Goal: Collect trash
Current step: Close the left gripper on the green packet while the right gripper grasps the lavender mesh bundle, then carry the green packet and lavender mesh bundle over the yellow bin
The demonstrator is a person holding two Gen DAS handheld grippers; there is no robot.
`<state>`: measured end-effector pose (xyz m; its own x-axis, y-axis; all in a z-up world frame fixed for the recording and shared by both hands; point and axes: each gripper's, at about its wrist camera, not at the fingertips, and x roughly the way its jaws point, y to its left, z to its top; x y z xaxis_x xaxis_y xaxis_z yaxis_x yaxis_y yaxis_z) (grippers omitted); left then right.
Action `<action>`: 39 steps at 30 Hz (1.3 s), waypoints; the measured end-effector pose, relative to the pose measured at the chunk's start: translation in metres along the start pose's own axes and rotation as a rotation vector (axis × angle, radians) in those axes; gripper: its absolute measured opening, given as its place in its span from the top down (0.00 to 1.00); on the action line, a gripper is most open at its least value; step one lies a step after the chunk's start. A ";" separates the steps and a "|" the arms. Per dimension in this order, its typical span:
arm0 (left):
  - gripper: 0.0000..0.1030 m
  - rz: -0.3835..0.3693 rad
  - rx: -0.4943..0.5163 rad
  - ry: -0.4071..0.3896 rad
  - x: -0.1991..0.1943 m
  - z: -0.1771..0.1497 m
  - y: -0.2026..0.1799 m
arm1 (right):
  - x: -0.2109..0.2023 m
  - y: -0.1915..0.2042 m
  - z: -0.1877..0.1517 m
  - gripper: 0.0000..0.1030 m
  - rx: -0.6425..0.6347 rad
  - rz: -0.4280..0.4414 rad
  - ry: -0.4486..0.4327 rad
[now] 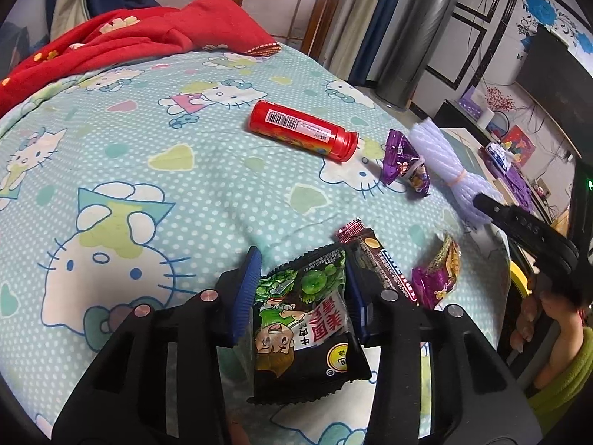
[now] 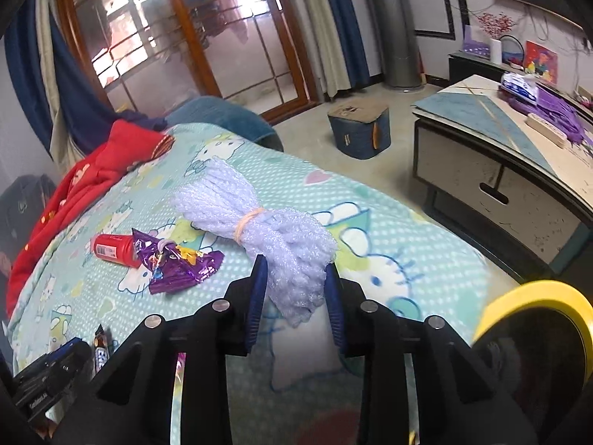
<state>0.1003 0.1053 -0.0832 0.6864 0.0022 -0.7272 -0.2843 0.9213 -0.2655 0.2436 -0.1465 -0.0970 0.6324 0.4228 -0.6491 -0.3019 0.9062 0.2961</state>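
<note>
A: What does the left hand-held gripper (image 1: 300,289) have?

B: A black and green glossy snack packet (image 1: 307,330) with a cartoon face and red lettering. The two blue ribbed pads (image 1: 247,293) stand narrowly apart and press on the packet's sides, so it is gripped. It sits over the pale turquoise bed cover (image 1: 122,170) printed with white cats and hearts.

A: And the right hand-held gripper (image 2: 296,296)?

B: Its blue pads (image 2: 257,296) are closed in on the lower end of a bundle of pale lilac foam netting (image 2: 259,222), tied round the middle with a yellowish rubber band (image 2: 246,224). The bundle lies on the bed cover, near the bed's edge.

A: What other trash is lying there?

B: A red plastic tube with a barcode label and a red cap (image 1: 302,131) lies on its side farther up the bed. Near its capped end is a crumpled purple foil wrapper (image 1: 406,163), just beside the netting. Close behind the gripped packet is a dark brown wrapper with a white and blue label (image 1: 378,259), and beside that a purple and gold foil wrapper (image 1: 439,274).

A: Anything else on the bed?

B: A red quilted blanket with small flowers (image 1: 122,40) is heaped at the far end.

A: And past the bed?

B: A yellow-rimmed round bin (image 2: 533,296) stands at the lower right in the right wrist view; what it holds I cannot tell.
</note>
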 end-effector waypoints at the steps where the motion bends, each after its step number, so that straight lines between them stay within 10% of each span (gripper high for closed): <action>1: 0.76 -0.009 -0.003 -0.006 -0.001 0.000 0.000 | -0.003 -0.002 -0.002 0.72 0.005 -0.001 -0.003; 7: 0.95 -0.037 0.010 -0.058 -0.013 0.001 -0.004 | -0.022 -0.016 -0.016 0.73 0.031 -0.001 -0.007; 39: 0.95 -0.330 0.182 -0.239 -0.080 0.003 -0.089 | -0.122 -0.042 -0.028 0.74 0.010 -0.006 -0.106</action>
<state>0.0730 0.0248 0.0002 0.8623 -0.2331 -0.4496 0.0838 0.9412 -0.3272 0.1588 -0.2362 -0.0494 0.7064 0.4158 -0.5728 -0.2911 0.9083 0.3003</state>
